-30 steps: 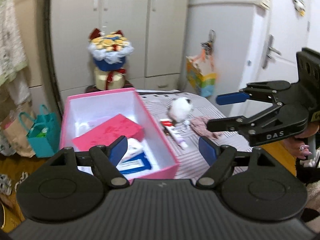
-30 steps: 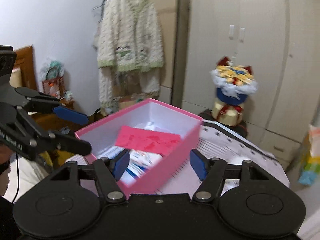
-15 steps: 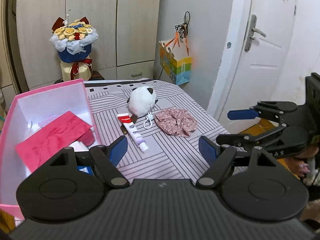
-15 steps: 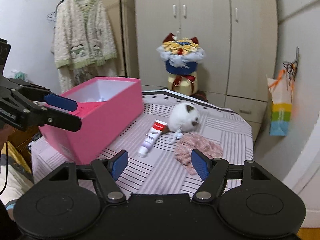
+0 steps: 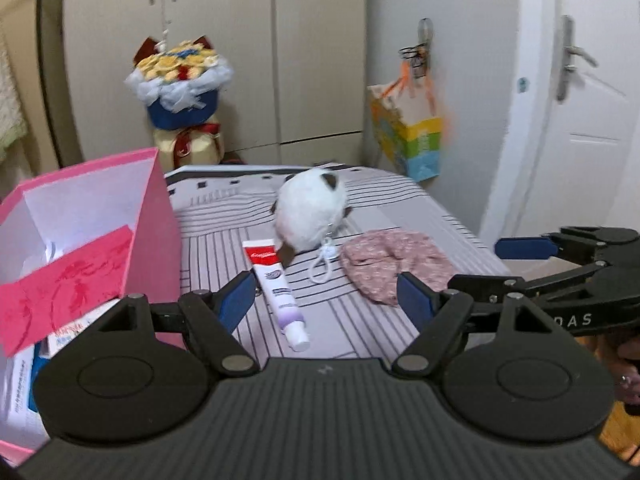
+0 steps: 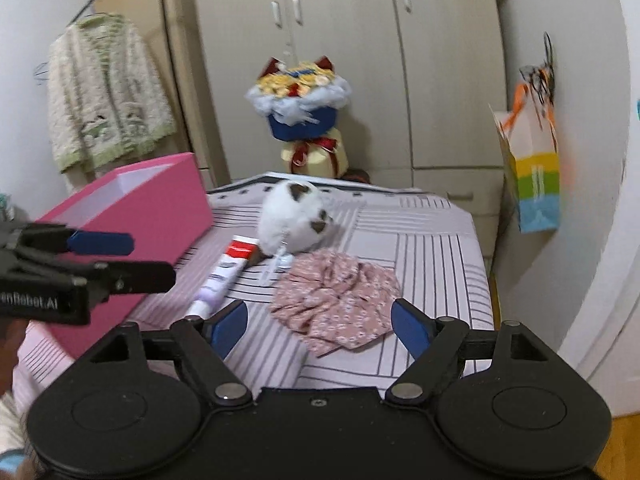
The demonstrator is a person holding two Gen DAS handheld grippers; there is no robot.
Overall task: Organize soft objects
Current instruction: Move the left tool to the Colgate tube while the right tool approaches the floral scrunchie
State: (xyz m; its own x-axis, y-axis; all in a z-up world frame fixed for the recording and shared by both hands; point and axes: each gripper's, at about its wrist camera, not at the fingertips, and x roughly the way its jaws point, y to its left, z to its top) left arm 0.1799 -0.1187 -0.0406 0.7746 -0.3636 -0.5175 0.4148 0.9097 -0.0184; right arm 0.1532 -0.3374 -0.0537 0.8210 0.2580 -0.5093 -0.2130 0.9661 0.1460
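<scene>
A white plush toy (image 5: 310, 210) (image 6: 294, 216) with brown patches lies on the striped table (image 5: 400, 204) (image 6: 432, 248). A pink floral fabric piece (image 5: 394, 262) (image 6: 340, 300) lies in front of it to the right. A toothpaste tube (image 5: 278, 286) (image 6: 222, 276) lies to the left of them. My left gripper (image 5: 326, 300) is open and empty above the tube. My right gripper (image 6: 318, 322) is open and empty just short of the fabric. Each gripper also shows in the other's view, the right (image 5: 520, 260) and the left (image 6: 116, 256).
An open pink box (image 5: 158, 216) (image 6: 160, 200) with a red card and packets stands on the table's left. A flower bouquet (image 5: 180, 88) stands behind the table by the cupboards. A coloured paper bag (image 5: 408, 136) hangs at the right. A cardigan (image 6: 104, 92) hangs at the left.
Both views have swung from the pink box to the plush toy and fabric, then moved in closer to them. Both grippers stay open and empty.
</scene>
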